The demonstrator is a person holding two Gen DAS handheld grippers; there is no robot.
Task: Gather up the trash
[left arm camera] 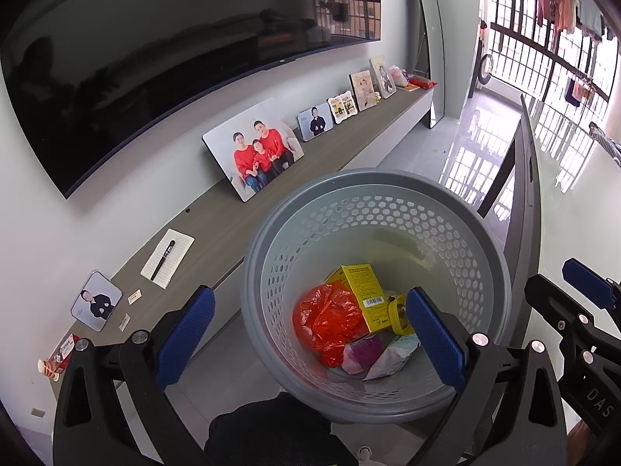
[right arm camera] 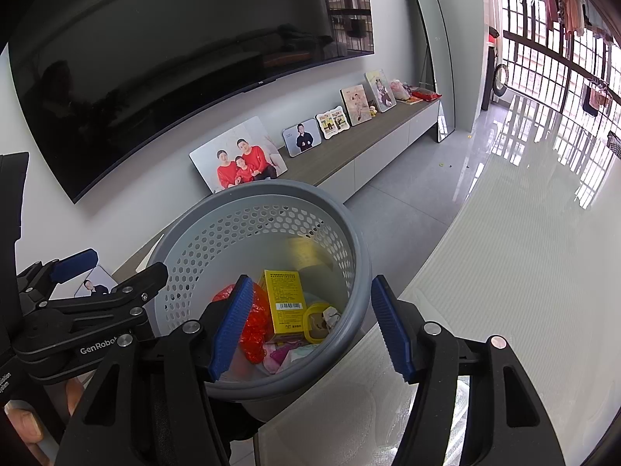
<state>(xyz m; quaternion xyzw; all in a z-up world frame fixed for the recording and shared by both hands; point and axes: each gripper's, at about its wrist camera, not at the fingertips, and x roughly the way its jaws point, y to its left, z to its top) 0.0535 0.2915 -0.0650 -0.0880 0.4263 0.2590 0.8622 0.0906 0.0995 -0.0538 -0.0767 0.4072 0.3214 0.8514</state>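
A grey perforated waste basket (left arm camera: 481,256) (right arm camera: 186,248) stands under both grippers. In it lie a yellow box (left arm camera: 365,291) (right arm camera: 285,303), a crumpled red plastic bag (left arm camera: 326,318) (right arm camera: 252,330), a yellow round lid (left arm camera: 398,314) (right arm camera: 316,322) and pale wrappers (left arm camera: 388,357) (right arm camera: 283,353). My left gripper (left arm camera: 310,336) is open astride the basket's left wall, one finger outside and one inside; the pads do not press it. My right gripper (right arm camera: 310,328) is open astride the right wall in the same way. Neither holds anything. Each gripper shows at the edge of the other's view: the right gripper (left arm camera: 582,291), the left gripper (right arm camera: 97,283).
A long TV bench (left arm camera: 310,163) runs behind the basket, with photo frames (left arm camera: 256,151), a notepad and pen (left arm camera: 167,258). A large dark TV (left arm camera: 155,58) hangs above it. A white-topped table (right arm camera: 504,272) lies to the right, glossy floor (right arm camera: 407,194) and barred windows beyond.
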